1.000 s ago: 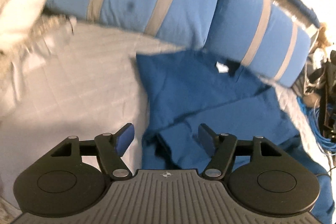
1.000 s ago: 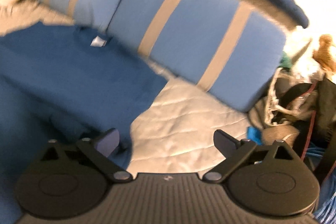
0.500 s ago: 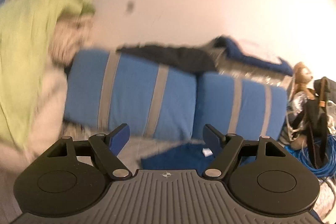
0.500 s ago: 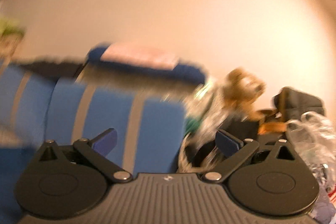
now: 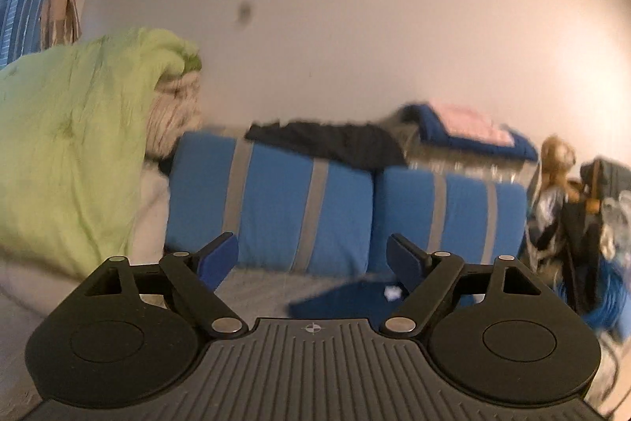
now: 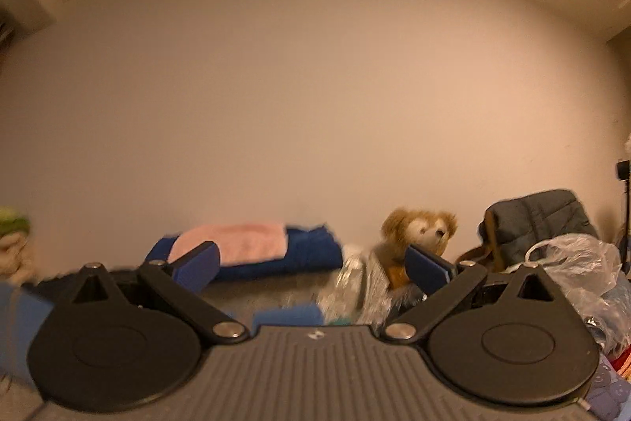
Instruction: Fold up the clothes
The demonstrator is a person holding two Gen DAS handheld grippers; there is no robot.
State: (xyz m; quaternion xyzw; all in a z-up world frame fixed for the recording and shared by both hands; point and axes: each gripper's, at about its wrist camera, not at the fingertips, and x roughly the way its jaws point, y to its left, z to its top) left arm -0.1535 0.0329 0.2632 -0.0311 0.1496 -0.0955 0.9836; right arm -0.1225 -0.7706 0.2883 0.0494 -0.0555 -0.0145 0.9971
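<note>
On the bed: dark blue shirt [image 5: 347, 296] mostly hidden behind left gripper [image 5: 313, 257] | left gripper spread, empty | right gripper [image 6: 311, 263] spread, empty, shirt out of its view

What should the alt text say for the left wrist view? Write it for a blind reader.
The open, empty left gripper points level at two blue cushions with grey stripes against a pale wall. A corner of a dark blue shirt lies on the grey bed below the fingers; a green quilt is piled at left.
</note>
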